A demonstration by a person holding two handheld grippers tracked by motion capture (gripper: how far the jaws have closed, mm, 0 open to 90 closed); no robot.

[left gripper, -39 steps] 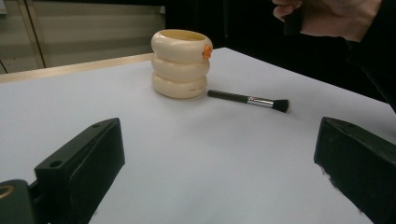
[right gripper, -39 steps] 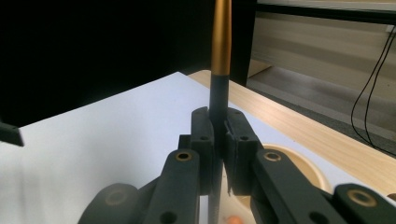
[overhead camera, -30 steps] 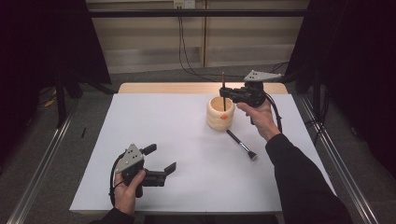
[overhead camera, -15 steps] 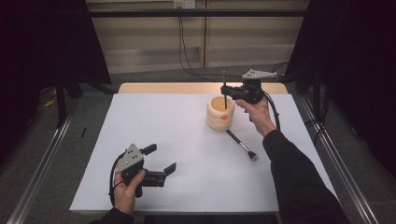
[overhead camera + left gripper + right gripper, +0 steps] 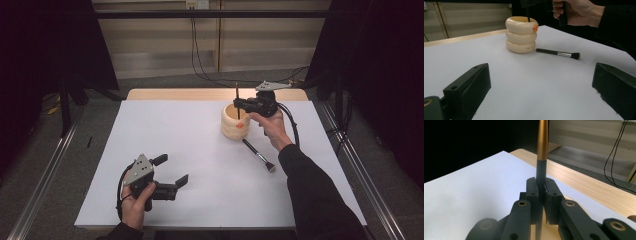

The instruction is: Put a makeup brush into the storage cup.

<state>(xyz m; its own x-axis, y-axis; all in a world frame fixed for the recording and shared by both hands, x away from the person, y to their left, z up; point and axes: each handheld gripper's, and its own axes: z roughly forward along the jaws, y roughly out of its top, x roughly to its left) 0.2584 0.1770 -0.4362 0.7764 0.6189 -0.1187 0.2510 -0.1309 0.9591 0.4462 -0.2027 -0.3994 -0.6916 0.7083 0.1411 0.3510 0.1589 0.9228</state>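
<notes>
While the right gripper (image 5: 239, 105) is clamped on one upright brush (image 5: 542, 152), its lower end is held inside the cream holder (image 5: 235, 122) at far right, apparently for depositing. A second brush (image 5: 258, 155) lies just beside that holder. Near left, the left gripper (image 5: 172, 170) is rested with jaws wide, empty.

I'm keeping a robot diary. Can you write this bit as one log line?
right gripper: shut on brush, upright over cup | left gripper: open, idle | second brush: on table

White table cover (image 5: 200, 150) (black curtains (image 5: 45, 60) behind)
</notes>
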